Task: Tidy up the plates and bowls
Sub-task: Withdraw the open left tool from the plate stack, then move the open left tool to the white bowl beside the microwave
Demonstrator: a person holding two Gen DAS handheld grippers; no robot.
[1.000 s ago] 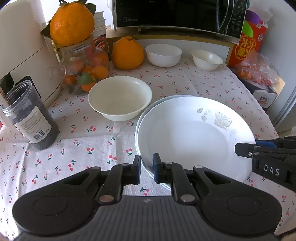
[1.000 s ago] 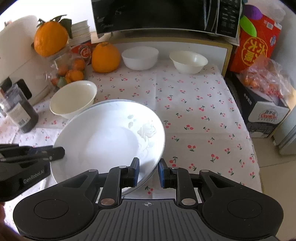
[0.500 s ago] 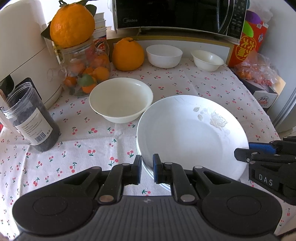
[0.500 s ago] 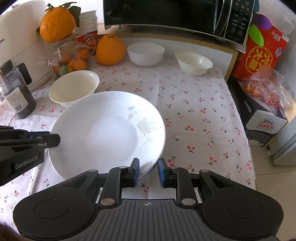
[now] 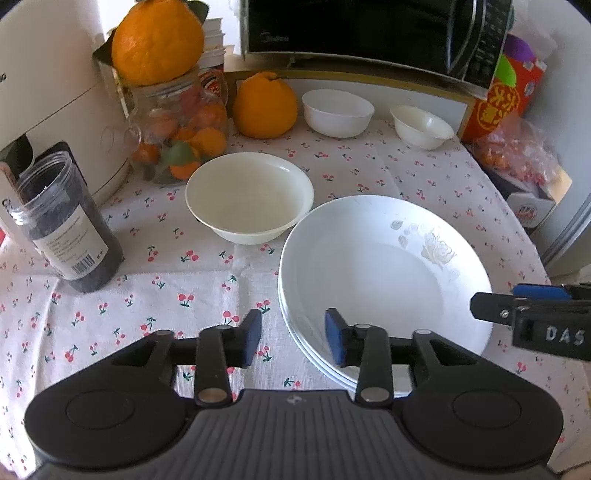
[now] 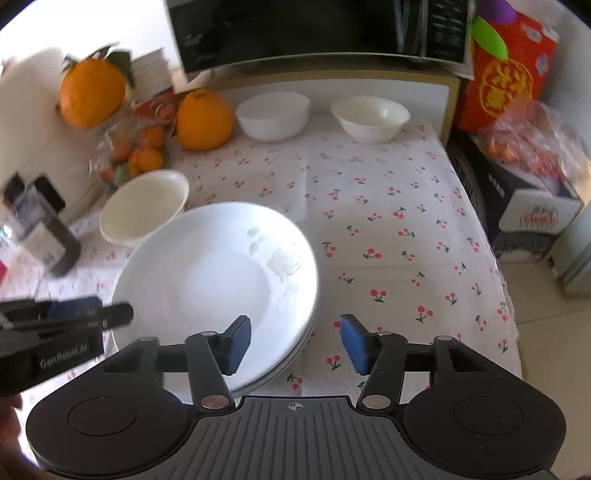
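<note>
A stack of white plates [image 5: 384, 273] with a faint flower print lies on the cherry-print tablecloth [image 5: 147, 295]; it also shows in the right wrist view [image 6: 214, 284]. My left gripper [image 5: 293, 338] is open, its jaws either side of the stack's left rim. My right gripper [image 6: 293, 343] is open, its jaws either side of the right rim. A cream bowl [image 5: 249, 197] sits just behind-left of the plates. Two white bowls [image 5: 338, 112] [image 5: 421, 125] stand at the back under the microwave.
A dark jar [image 5: 70, 229] stands at the left, with a glass jar of small oranges [image 5: 181, 136] and a large orange [image 5: 264, 105] behind. A microwave [image 5: 369, 33] sits at the back. A red box [image 6: 506, 70] and bagged goods are at the right table edge.
Both grippers were shut on the top plate's rim and have now opened. The plate has settled onto the stack.
</note>
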